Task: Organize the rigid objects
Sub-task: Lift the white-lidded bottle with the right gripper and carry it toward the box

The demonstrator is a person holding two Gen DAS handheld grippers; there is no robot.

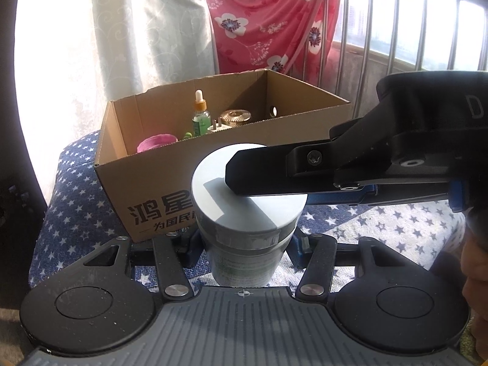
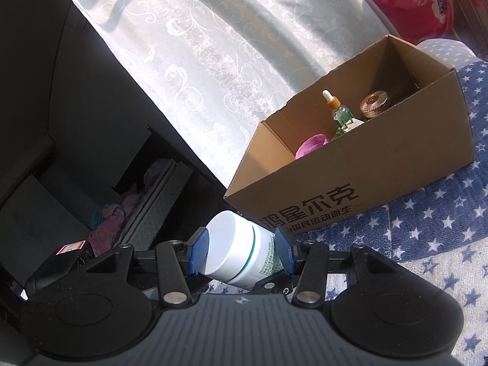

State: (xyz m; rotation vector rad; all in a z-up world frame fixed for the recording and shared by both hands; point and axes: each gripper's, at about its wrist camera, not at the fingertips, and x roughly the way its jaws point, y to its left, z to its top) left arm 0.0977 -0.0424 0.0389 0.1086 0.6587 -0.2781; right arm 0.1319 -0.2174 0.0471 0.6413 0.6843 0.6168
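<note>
Left claw: I see my left gripper (image 1: 247,244) clamped on the body of the white round plastic jar (image 1: 248,204), which stands upright with its flat smooth lid on top.
Right claw: my right gripper (image 2: 242,251) holds the same jar (image 2: 235,254) across the lid end, one blue ribbed pad (image 2: 285,251) on each side; in the left view one black finger (image 1: 274,169) lies over the lid.
Jar detail: only the right view shows the thin green ring under the lid and the green printed label.
Jar place: it is held just in front of the box, above the blue cloth with white stars (image 1: 76,177).
Box: brown corrugated cardboard box (image 1: 143,170), open on top, black printed characters on the near wall.
Inside box: a pink ribbed round piece (image 1: 155,143), a clear dropper bottle with white tip (image 1: 200,113), a gold ridged round lid (image 1: 235,117).
Behind: pale patterned curtain (image 1: 146,30), red cloth with white flowers (image 1: 268,21) on a metal railing (image 1: 411,24), seen only from the left.
Right view only: a dark shelf with folded cloths (image 2: 116,213).
</note>
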